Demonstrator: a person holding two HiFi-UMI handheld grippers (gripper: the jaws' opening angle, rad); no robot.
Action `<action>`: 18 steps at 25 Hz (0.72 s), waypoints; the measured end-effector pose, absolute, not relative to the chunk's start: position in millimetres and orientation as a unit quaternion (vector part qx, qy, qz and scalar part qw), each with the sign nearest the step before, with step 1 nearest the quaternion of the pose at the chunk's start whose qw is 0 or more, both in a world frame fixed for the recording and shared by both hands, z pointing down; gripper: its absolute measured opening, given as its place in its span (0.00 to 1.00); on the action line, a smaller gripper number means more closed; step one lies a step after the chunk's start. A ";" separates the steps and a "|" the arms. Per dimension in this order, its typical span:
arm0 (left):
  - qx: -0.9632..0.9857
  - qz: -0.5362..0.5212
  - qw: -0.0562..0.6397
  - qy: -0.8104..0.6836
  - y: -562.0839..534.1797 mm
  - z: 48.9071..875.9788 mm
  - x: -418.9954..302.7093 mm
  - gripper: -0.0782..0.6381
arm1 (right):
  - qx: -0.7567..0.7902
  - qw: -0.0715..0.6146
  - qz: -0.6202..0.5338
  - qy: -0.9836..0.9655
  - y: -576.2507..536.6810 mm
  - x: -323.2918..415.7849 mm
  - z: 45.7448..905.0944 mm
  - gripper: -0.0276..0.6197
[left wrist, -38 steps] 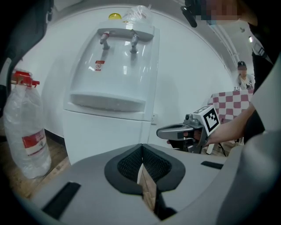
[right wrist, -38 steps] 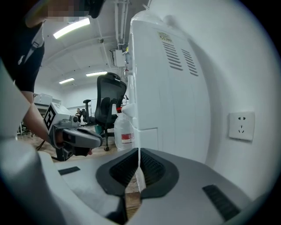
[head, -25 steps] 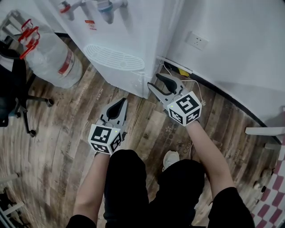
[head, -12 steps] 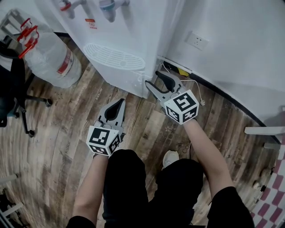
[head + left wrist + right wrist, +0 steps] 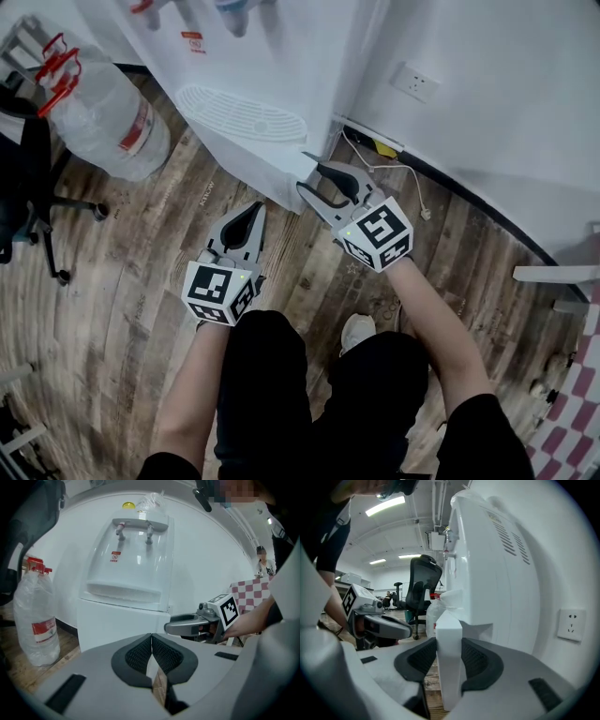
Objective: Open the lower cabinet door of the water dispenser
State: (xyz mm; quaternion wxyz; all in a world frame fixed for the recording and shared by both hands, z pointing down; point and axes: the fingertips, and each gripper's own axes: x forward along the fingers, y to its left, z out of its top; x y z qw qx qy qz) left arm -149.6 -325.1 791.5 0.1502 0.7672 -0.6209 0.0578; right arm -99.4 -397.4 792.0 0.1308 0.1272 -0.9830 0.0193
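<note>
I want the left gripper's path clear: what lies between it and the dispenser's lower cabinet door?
Only bare wooden floor lies between the shut left gripper and the lower cabinet door; the head view shows it.

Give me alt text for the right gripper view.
Fingers of the right gripper have just been closing on the white cabinet door edge standing between them, beside the water dispenser. The left gripper and an office chair sit behind at left.
</note>
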 end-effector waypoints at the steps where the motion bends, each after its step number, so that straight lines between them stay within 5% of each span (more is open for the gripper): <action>1: 0.767 0.056 0.148 -0.622 -324.4 789.3 -150.2 0.13 | 0.117 0.132 0.017 -0.984 -390.2 -102.5 792.2 0.32; 9: 0.769 0.044 0.139 -0.623 -307.8 774.3 -157.7 0.15 | 0.033 0.135 0.010 -0.990 -337.4 -124.4 787.5 0.32; 13: 0.768 0.054 0.128 -0.625 -295.7 767.5 -158.3 0.35 | -0.011 0.141 0.000 -0.990 -310.2 -134.5 788.0 0.32; 18: 0.757 0.053 0.125 -0.639 -284.7 759.8 -168.1 0.48 | -0.059 0.144 -0.008 -0.988 -283.4 -148.0 787.3 0.33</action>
